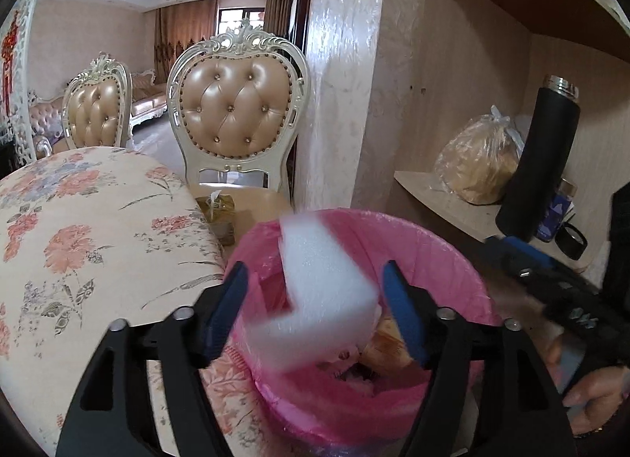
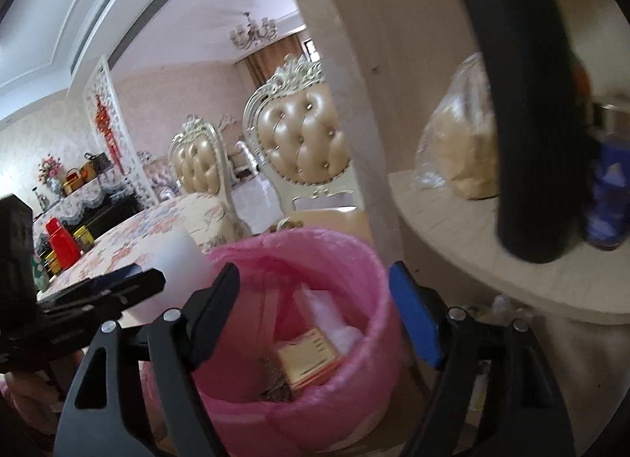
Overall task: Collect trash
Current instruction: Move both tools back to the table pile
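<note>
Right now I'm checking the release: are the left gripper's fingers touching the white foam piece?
Apart. The left wrist view shows the white foam piece blurred over the pink-lined bin, with gaps to both fingers.

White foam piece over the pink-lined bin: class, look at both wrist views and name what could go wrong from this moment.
1. The white foam piece sits blurred between the open left gripper fingers, above the bin; being large, it might catch the rim and tip out.
2. The right gripper, open and empty, is close beside the left one over the bin, so they could knock together.
3. The black flask on the nearby shelf could be bumped on withdrawal.
</note>
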Demonstrator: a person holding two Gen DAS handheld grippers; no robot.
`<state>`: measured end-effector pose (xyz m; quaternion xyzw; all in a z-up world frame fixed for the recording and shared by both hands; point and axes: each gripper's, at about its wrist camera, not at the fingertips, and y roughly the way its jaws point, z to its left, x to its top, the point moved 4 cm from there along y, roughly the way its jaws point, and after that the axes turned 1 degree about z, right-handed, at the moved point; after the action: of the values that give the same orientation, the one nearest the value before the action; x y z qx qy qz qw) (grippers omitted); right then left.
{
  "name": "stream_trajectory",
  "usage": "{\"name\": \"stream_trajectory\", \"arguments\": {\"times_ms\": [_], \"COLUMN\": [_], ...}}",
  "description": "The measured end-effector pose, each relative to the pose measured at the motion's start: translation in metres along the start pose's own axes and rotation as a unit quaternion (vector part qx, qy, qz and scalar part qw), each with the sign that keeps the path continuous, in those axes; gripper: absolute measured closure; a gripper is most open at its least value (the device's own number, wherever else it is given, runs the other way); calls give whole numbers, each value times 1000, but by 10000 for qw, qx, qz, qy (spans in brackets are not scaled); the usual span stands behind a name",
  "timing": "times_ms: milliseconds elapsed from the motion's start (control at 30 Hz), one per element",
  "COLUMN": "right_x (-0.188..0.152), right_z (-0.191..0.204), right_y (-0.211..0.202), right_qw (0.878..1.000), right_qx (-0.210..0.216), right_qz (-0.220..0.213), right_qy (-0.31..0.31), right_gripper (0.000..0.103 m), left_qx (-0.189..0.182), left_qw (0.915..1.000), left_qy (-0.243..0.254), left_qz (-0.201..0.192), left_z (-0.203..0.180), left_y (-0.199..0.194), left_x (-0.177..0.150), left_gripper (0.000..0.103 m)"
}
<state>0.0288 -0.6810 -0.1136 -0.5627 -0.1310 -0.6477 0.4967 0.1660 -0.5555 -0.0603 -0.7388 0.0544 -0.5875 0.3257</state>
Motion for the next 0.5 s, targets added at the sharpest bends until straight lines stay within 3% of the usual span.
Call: {"name": "stream_trajectory", "arguments": {"times_ms": [67, 233, 500], "right_x": [1, 0, -8], "right_z": [-3, 8, 86], "right_y": [-7, -19, -26], "right_qw": [10000, 10000, 9971], "right_qx": [-20, 6, 625], "right_qz": [-45, -66, 45], "right_qy": [46, -60, -440], "right_gripper": [27, 27, 27], "left_qx": [81, 382, 1271], "left_qw": [9999, 9990, 9901], "left_qy": [-61, -201, -502], "left_qz": [-46, -153, -312], "left_z": [3, 23, 91], "left_y": [-3, -34, -122], "left_x": [-2, -10, -40], "left_gripper": [23, 17, 14]}}
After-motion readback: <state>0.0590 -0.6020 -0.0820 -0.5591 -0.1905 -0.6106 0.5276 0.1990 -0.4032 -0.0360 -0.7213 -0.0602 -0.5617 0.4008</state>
